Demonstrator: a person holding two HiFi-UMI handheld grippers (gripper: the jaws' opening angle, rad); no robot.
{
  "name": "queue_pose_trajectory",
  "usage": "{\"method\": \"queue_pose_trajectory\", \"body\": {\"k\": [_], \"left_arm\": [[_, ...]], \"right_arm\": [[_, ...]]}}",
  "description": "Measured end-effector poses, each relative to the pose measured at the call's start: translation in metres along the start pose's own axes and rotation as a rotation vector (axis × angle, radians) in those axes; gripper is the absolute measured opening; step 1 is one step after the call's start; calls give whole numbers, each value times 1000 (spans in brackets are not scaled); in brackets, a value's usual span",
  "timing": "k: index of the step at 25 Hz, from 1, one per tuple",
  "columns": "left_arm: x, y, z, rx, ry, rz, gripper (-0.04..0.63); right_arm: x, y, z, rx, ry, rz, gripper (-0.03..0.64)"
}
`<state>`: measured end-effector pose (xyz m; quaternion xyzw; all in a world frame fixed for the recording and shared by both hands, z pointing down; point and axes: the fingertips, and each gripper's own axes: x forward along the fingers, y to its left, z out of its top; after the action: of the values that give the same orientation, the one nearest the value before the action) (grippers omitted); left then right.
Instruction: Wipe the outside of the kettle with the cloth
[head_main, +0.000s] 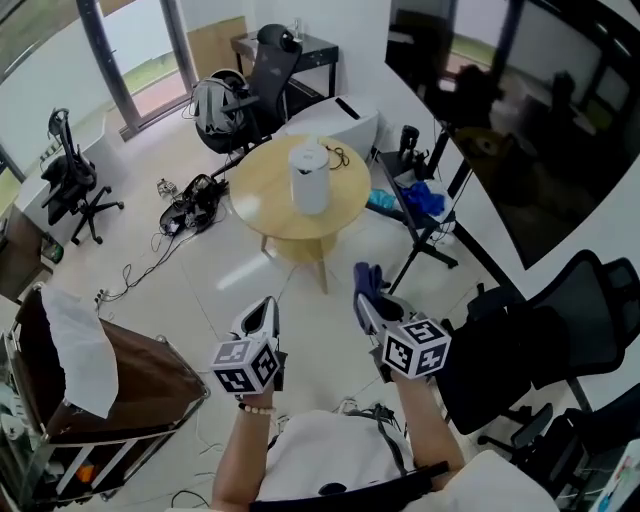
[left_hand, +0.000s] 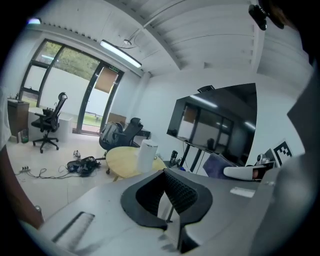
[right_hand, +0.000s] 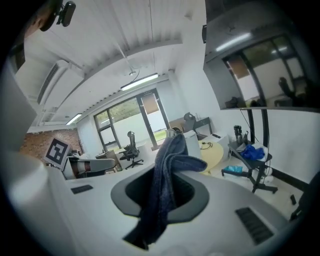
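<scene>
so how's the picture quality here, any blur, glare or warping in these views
Head view: sharp on the kettle and table, daylight glare on the floor beside it, straight lines bowed. Left gripper view: fisheye with dark corners, the left gripper close up and soft. Right gripper view: same warping, cloth fairly crisp.

Right gripper view: cloth (right_hand: 167, 190) covered most of kettle (right_hand: 193, 145). Head view: kettle's handle and spout too small to tell; torso (head_main: 330, 455) cut off at bottom edge.
</scene>
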<state>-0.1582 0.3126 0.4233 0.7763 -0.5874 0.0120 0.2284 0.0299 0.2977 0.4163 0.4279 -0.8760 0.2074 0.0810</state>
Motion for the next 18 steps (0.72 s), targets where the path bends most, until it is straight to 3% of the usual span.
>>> {"method": "queue_pose_trajectory", "body": {"k": [8,13,18], "left_arm": [[-25,9,-25,5,72,-70,6],[-40,17,-20,53,70,-52,6],[-48,17,-21,48,61,-44,6]], "right_arm": [[-6,53,-29,17,23,-48,66],[-9,74,-36,-5,30,-62,66],[-13,87,-42,-1,24,-60,66]]}}
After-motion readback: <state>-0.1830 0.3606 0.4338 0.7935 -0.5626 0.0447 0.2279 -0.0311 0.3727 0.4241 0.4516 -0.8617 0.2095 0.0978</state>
